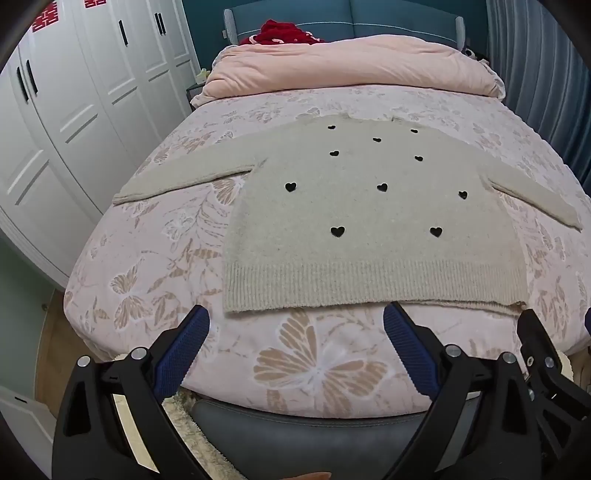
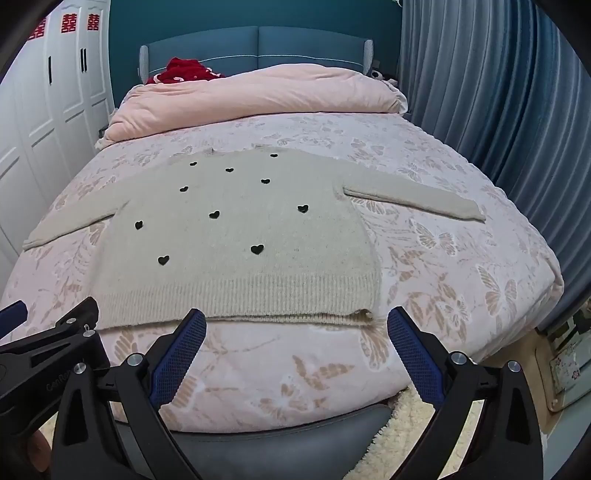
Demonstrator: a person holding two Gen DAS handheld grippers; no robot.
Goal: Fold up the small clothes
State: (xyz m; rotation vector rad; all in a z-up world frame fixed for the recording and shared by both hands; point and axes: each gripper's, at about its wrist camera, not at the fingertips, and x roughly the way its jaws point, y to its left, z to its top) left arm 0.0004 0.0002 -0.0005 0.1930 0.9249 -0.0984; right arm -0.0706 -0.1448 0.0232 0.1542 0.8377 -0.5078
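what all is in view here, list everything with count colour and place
sweater: one, beige with black hearts, flat on the bed, sleeves spread
bedspread: one, pink with butterfly print, covering the bed
duvet: one, plain pink, bunched at the head end
red cloth: one, red, behind the duvet
headboard: one, blue, far end
wardrobe: one, white with black handles, left side
curtain: one, blue-grey, right side
rug: one, cream, on the floor at the foot
left hand-held gripper: black with blue pads, open, short of the hem
right hand-held gripper: same, open, short of the hem
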